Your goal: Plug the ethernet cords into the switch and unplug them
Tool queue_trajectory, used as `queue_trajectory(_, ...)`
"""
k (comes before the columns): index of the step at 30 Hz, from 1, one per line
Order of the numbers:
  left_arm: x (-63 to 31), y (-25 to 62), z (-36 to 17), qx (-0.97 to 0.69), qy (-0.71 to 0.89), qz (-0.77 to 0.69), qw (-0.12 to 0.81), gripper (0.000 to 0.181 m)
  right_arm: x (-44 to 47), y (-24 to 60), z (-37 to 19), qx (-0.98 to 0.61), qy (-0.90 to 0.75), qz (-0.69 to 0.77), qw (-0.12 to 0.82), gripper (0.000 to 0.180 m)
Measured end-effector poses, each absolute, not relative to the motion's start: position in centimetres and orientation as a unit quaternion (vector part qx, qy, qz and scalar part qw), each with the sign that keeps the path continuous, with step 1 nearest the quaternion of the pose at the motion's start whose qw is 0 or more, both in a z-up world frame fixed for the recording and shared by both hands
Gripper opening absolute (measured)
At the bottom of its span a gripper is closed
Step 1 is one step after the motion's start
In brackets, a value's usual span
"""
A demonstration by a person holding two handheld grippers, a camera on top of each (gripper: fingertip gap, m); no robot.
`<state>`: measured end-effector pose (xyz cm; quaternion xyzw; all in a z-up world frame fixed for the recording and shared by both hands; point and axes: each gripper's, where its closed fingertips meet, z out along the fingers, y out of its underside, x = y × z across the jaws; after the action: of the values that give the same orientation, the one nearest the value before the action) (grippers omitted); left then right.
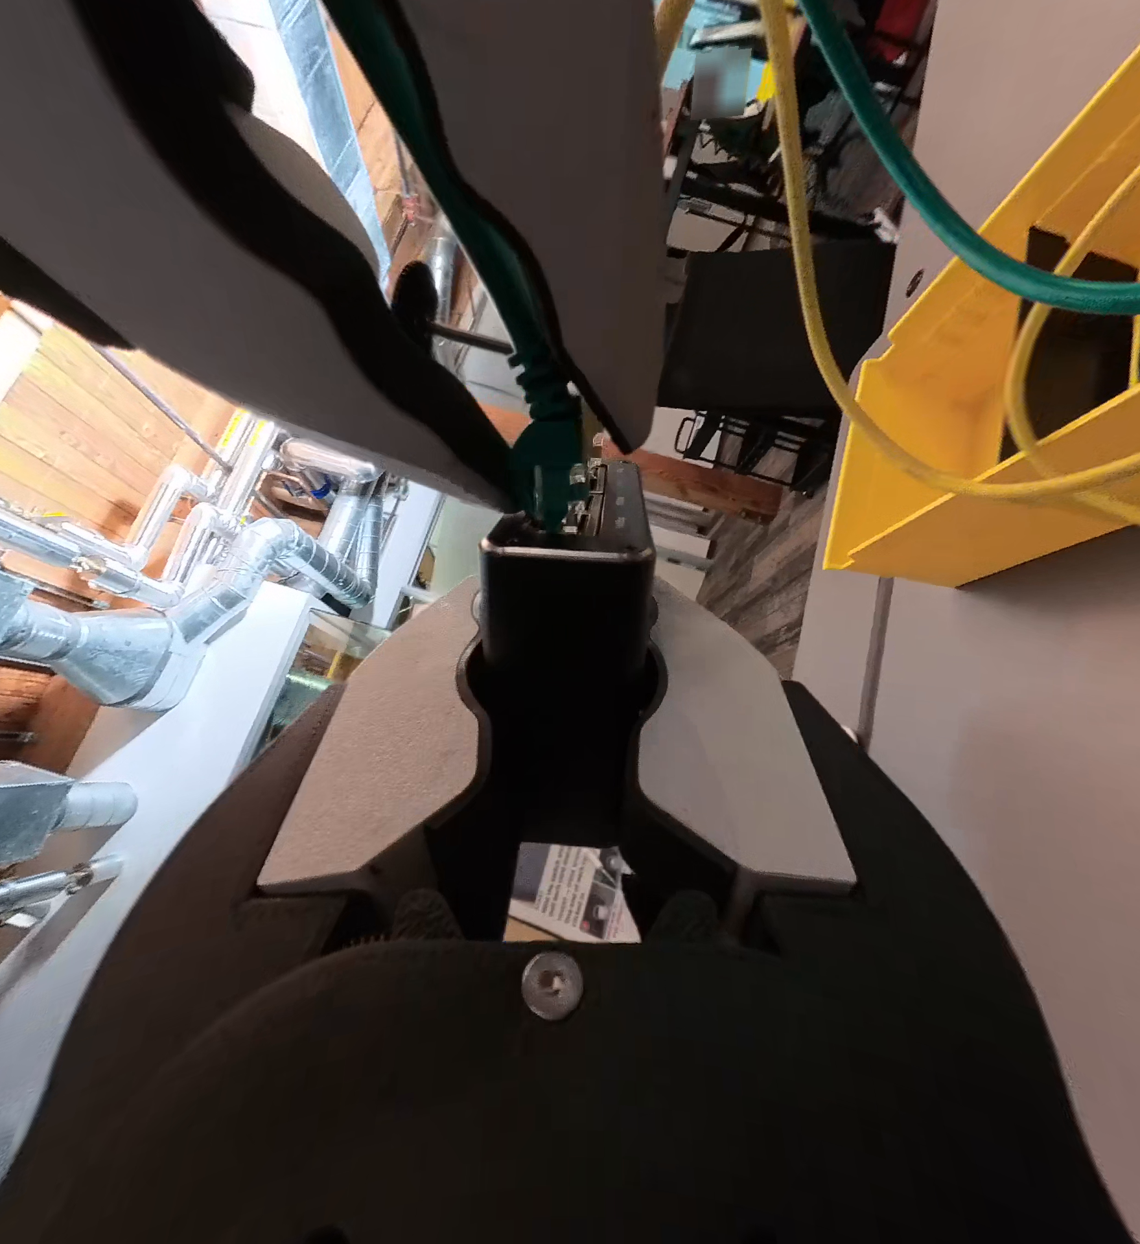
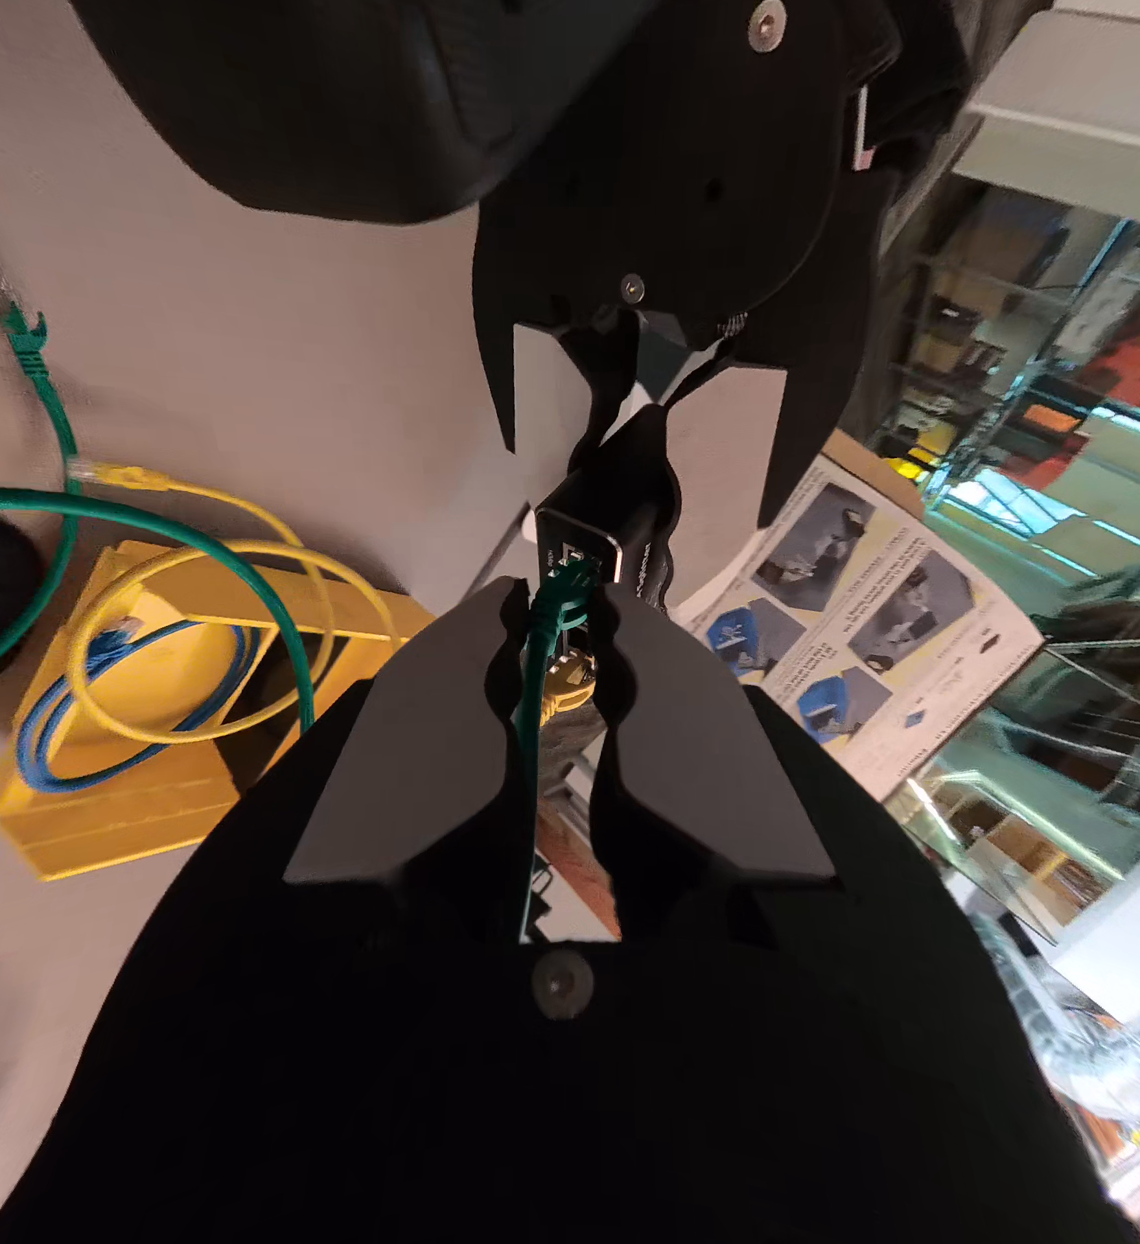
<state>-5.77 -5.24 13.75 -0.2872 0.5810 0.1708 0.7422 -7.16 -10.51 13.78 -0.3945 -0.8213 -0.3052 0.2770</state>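
Note:
My left gripper (image 1: 563, 599) is shut on the black switch (image 1: 563, 626) and holds it up off the table, port face away from its camera. My right gripper (image 2: 561, 592) is shut on the green ethernet cord (image 2: 533, 673) just behind its plug (image 2: 570, 579). The plug's tip is at a port on the switch face (image 2: 580, 538); I cannot tell if it is fully seated. A yellow plug (image 2: 570, 680) sits in a neighbouring port. In the left wrist view the right gripper (image 1: 563, 471) comes in from above with the green plug (image 1: 543, 471).
A yellow bin (image 2: 149, 808) on the grey table (image 2: 250, 336) holds a coiled blue cord (image 2: 62, 734). A yellow cord (image 2: 230, 713) and the green cord's far end (image 2: 28, 336) trail over it. A printed sheet (image 2: 890, 639) lies to the right. The tips of one gripper are about 5 centimeters away from the tips of the other.

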Motion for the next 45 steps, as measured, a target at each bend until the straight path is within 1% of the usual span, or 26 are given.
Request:
queue_trajectory(5, -5.2, -5.4, 13.2, -0.287, 0.592, 0.137, 0.740, 0.038, -6.8, -10.7, 13.4, -0.425, -0.824, -0.278, 0.253, 0.018)
queue_trajectory(13, -4.3, -6.0, 12.5, -0.282, 0.605, 0.115, 0.735, 0.038, -5.9, -11.4, 13.1, -0.439, -0.823, -0.281, 0.225, 0.019)
queue_trajectory(14, -4.5, -5.2, 12.4, -0.286, 0.600, 0.145, 0.733, 0.038, -5.3, -11.7, 12.9, -0.440, -0.826, -0.283, 0.210, 0.018)
queue_trajectory(15, -6.3, -2.5, 13.4, -0.321, 0.553, 0.217, 0.738, 0.038, -4.4, -14.1, 10.8, -0.468, -0.845, -0.213, 0.148, 0.015)
queue_trajectory(16, -8.3, -0.4, 14.1, -0.352, 0.533, 0.232, 0.734, 0.038, -3.3, -14.3, 9.7, -0.459, -0.848, -0.232, 0.131, 0.016)
queue_trajectory(17, -9.6, 0.0, 14.9, -0.385, 0.522, 0.182, 0.739, 0.038, -2.1, -13.2, 9.8, -0.434, -0.843, -0.282, 0.144, 0.017)
queue_trajectory(19, -9.9, -2.6, 16.3, -0.380, 0.535, 0.076, 0.751, 0.036, -1.8, -12.7, 11.2, -0.481, -0.813, -0.255, 0.206, 0.016)
queue_trajectory(21, -10.4, -3.3, 16.9, -0.375, 0.529, 0.076, 0.757, 0.036, -1.6, -12.2, 12.9, -0.499, -0.791, -0.239, 0.261, 0.015)
queue_trajectory(23, -11.7, -2.7, 17.4, -0.384, 0.514, 0.108, 0.759, 0.036, -0.2, -11.2, 14.2, -0.516, -0.770, -0.241, 0.287, 0.015)
queue_trajectory(25, -13.1, -2.3, 18.3, -0.390, 0.490, 0.095, 0.774, 0.036, 2.4, -9.6, 15.2, -0.542, -0.745, -0.265, 0.284, 0.015)
queue_trajectory(28, -15.4, -2.7, 20.6, -0.390, 0.438, 0.023, 0.810, 0.036, 5.2, -8.3, 17.3, -0.569, -0.715, -0.273, 0.300, 0.015)
queue_trajectory(30, -16.8, -3.4, 22.0, -0.380, 0.408, -0.019, 0.830, 0.041, 7.2, -7.5, 19.0, -0.587, -0.690, -0.288, 0.310, 0.015)
queue_trajectory(31, -17.5, -3.6, 22.5, -0.379, 0.393, -0.037, 0.837, 0.037, 8.1, -7.1, 20.0, -0.591, -0.679, -0.300, 0.315, 0.015)
queue_trajectory(32, -18.1, -3.9, 23.0, -0.376, 0.380, -0.053, 0.843, 0.037, 9.0, -6.7, 21.0, -0.595, -0.668, -0.310, 0.321, 0.015)
queue_trajectory(37, -18.9, -4.6, 23.3, -0.371, 0.385, -0.122, 0.836, 0.037, 11.7, -4.5, 26.0, -0.613, -0.617, -0.348, 0.352, 0.015)
queue_trajectory(42, -18.8, -4.0, 22.8, -0.388, 0.400, -0.112, 0.823, 0.037, 13.6, -3.1, 28.6, -0.648, -0.583, -0.346, 0.347, 0.015)
queue_trajectory(45, -18.8, -3.6, 22.7, -0.392, 0.401, -0.101, 0.822, 0.036, 14.2, -2.4, 27.9, -0.666, -0.577, -0.341, 0.328, 0.015)
